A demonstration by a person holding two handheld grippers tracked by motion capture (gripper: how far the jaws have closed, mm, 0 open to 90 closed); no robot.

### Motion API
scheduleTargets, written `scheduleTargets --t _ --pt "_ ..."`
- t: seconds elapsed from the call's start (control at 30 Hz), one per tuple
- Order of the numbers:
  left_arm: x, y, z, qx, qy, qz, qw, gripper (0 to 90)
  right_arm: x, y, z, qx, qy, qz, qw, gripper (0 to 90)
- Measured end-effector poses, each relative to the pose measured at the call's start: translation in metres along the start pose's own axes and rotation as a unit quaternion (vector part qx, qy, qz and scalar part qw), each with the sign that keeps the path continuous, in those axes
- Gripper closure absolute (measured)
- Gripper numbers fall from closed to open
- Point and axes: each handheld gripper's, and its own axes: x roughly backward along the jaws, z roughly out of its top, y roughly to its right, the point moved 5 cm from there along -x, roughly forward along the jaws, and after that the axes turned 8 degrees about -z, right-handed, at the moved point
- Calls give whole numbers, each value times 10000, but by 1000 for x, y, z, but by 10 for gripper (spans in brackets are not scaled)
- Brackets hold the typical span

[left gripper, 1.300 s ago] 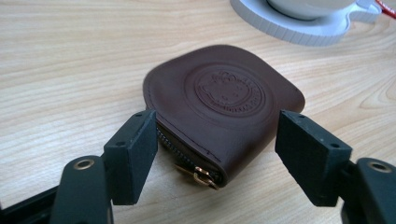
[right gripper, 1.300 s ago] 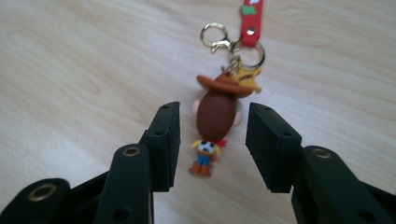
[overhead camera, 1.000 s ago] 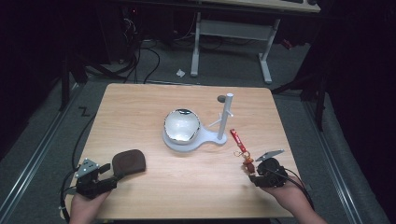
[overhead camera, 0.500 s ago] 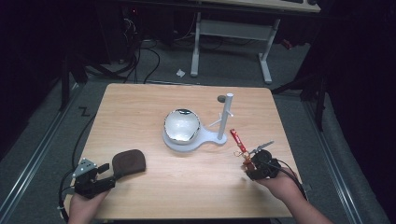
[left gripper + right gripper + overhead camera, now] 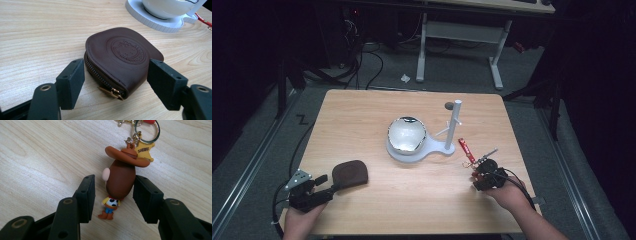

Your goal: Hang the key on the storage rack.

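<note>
R gripper [image 5: 113, 195] is closing round the cowboy keychain figure [image 5: 120, 180] lying near the table's [image 5: 362, 115] right front, jaws not yet clamped, w/ L gripper [image 5: 115, 80] idling open at the brown coin pouch [image 5: 120, 57]; next, a squeeze & lift.

Dark brown pouch [image 5: 120, 60], brown-hatted cowboy keychain [image 5: 121, 180]

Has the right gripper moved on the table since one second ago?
Yes. In the high view the right gripper has slid left, toward the white stand. Its jaws have just been closing around the cowboy keychain figure.
</note>
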Motion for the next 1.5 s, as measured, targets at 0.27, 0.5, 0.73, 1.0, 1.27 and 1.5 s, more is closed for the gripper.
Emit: scheduleTargets --t 0.27,0.5,0.73,1.0,1.27,1.5 --pt "-1 -3 1 32 13 1 10000 306 -5 -2 3 135 -65 123 9998 560" --pt "2 -5 0 61 51 8 10000 308 -7 -1 9 173 -143 304 9993 605" --pt "4 -6 2 74 108 21 9999 309 -7 -2 10 191 -176 315 9992 617" --pt "2 0 1 -32 46 5 10000 312 -2 2 7 152 -243 375 9989 658" --pt "1 -1 1 -88 37 70 9999 314 15 10 1 140 -206 498 9984 659" --pt "0 -1 1 -133 -5 91 9999 314 29 12 -4 240 -230 658 9973 660"
